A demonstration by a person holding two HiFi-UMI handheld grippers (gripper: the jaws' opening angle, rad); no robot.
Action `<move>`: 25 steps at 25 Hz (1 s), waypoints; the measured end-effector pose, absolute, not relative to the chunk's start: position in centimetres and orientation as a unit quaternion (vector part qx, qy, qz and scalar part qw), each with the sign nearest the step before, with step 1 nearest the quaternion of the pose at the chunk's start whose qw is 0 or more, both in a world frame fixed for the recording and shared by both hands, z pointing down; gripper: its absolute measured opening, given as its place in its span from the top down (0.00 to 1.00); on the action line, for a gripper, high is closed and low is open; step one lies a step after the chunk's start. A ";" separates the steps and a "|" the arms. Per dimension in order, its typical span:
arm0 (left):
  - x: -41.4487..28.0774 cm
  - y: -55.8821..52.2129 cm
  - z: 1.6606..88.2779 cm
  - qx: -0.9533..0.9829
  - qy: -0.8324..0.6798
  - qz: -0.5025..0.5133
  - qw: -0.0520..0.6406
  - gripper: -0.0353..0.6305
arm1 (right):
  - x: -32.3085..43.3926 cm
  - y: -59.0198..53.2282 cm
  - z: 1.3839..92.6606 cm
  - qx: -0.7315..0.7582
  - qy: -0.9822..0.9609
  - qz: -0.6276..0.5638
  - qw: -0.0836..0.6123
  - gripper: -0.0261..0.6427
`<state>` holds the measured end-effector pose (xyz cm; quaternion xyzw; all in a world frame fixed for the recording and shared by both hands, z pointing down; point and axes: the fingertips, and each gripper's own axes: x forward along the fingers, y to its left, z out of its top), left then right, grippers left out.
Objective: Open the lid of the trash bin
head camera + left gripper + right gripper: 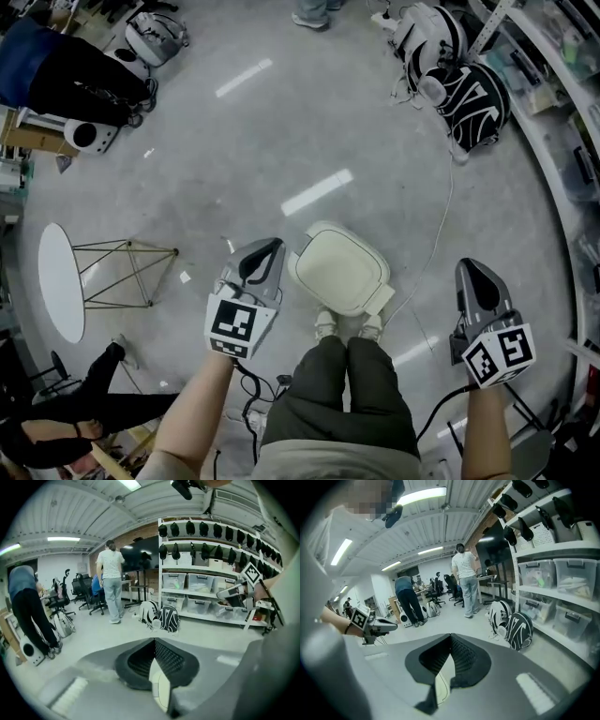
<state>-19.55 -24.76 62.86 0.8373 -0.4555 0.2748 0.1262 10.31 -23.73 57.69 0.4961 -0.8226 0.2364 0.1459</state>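
The trash bin (339,270) stands on the floor just ahead of the person's shoes, and its cream lid lies flat and closed. My left gripper (270,247) hovers beside the bin's left edge, jaws shut and empty. My right gripper (472,274) is held well to the right of the bin, also shut and empty. In the left gripper view the jaws (154,641) meet at the tips, with a sliver of cream bin (161,691) showing below them. The right gripper view shows its shut jaws (450,637) the same way, above the bin (440,686).
A white oval side table (60,279) on thin gold legs stands to the left. Black-and-white bags (466,89) lie near shelving at the right. A white cable (434,246) runs across the floor past the bin. People stand at the back (111,581) and crouch at lower left (66,412).
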 end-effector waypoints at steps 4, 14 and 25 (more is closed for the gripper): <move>-19.9 -25.1 71.2 0.833 -0.442 0.295 0.155 0.94 | 10.8 -23.5 64.3 0.499 -0.814 0.251 0.159 0.96; -20.5 -23.8 88.4 0.788 -0.405 0.370 0.281 0.94 | 11.2 -23.2 76.2 0.491 -0.800 0.285 0.194 0.96; -21.0 -23.0 93.6 0.774 -0.379 0.390 0.324 0.94 | 12.9 -21.9 79.3 0.493 -0.792 0.285 0.219 0.96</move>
